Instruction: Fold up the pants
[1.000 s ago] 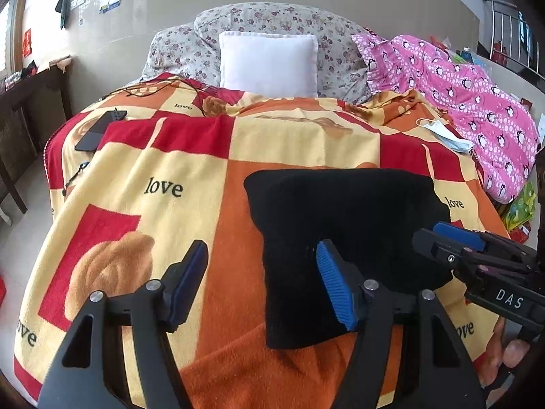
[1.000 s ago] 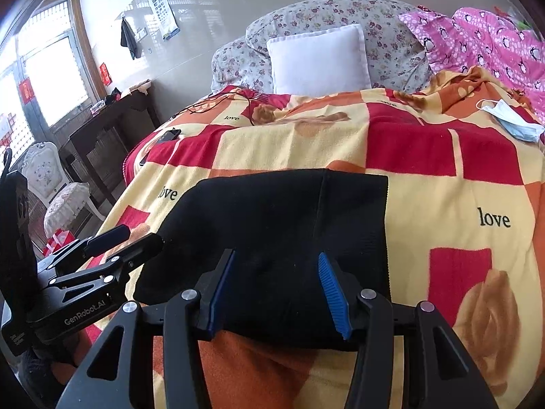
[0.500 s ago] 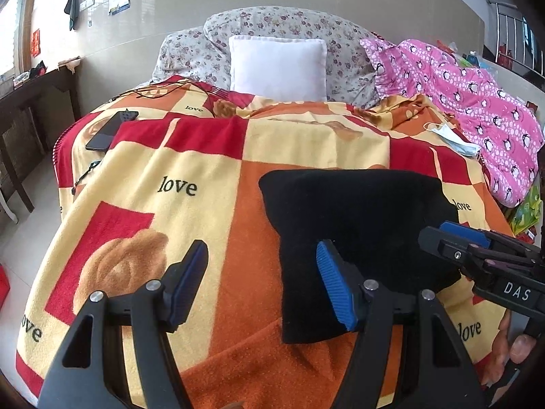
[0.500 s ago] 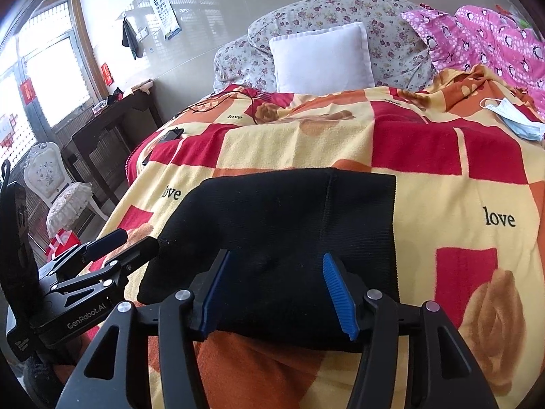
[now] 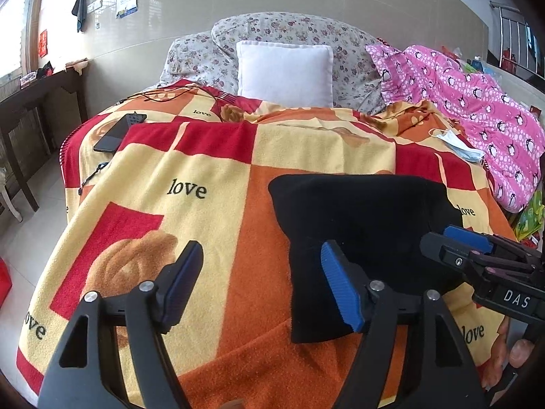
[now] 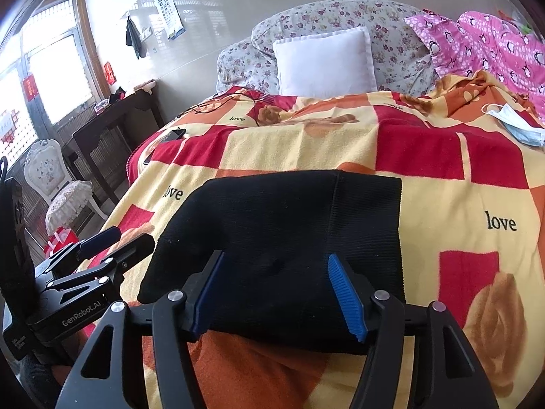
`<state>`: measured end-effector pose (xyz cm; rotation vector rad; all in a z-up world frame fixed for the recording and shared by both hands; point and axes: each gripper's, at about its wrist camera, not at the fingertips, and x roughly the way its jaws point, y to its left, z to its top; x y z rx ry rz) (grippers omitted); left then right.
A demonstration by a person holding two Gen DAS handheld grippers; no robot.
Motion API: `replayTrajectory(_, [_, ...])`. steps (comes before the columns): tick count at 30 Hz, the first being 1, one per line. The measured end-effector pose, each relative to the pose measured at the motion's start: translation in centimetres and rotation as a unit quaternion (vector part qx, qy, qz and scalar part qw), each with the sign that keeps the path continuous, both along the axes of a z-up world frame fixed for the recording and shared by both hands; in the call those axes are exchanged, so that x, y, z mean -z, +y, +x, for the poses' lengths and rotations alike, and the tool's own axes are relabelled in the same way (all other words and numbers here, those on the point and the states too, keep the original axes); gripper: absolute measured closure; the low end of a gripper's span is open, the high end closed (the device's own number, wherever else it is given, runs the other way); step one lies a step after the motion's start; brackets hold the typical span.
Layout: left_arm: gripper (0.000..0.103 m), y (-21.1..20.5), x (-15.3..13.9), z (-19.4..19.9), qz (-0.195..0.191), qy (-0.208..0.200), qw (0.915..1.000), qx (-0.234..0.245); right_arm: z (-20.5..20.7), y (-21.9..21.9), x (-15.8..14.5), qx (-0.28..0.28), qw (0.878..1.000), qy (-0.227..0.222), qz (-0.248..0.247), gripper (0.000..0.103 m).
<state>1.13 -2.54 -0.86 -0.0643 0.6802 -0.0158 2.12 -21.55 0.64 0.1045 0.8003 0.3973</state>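
Note:
The black pants (image 5: 364, 235) lie folded into a flat rectangle on the patterned blanket (image 5: 211, 156), near the bed's front edge. My left gripper (image 5: 260, 255) hovers at their left edge. Its jaws are opening, with only blanket and the pants' edge below the gap and nothing pinched. In the right wrist view my right gripper (image 6: 275, 260) hovers over the near edge of the pants (image 6: 282, 225). Its jaws are opening too, and its pads are clear of the cloth. Each gripper shows in the other's view: the right gripper (image 5: 470, 248) and the left gripper (image 6: 109, 242).
A white pillow (image 5: 284, 71) leans on floral bedding at the head. A pink penguin-print garment (image 5: 477, 116) and a face mask (image 5: 456, 143) lie at the right. A phone (image 5: 115, 133) and cables rest far left. A dark table (image 6: 112, 119) and a white chair (image 6: 51, 177) stand beside the bed.
Both grippers' jaws have spread wider, the right one more visibly. The pants lie as before.

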Motion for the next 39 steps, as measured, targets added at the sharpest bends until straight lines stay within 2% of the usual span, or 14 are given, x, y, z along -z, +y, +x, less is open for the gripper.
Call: replayTrajectory(39, [0.031,-0.68,0.3,-0.25,0.018,0.004,0.9998,0.001,-0.11,-0.42,0.3,0.002,1.0,0.0,0.005,0.034])
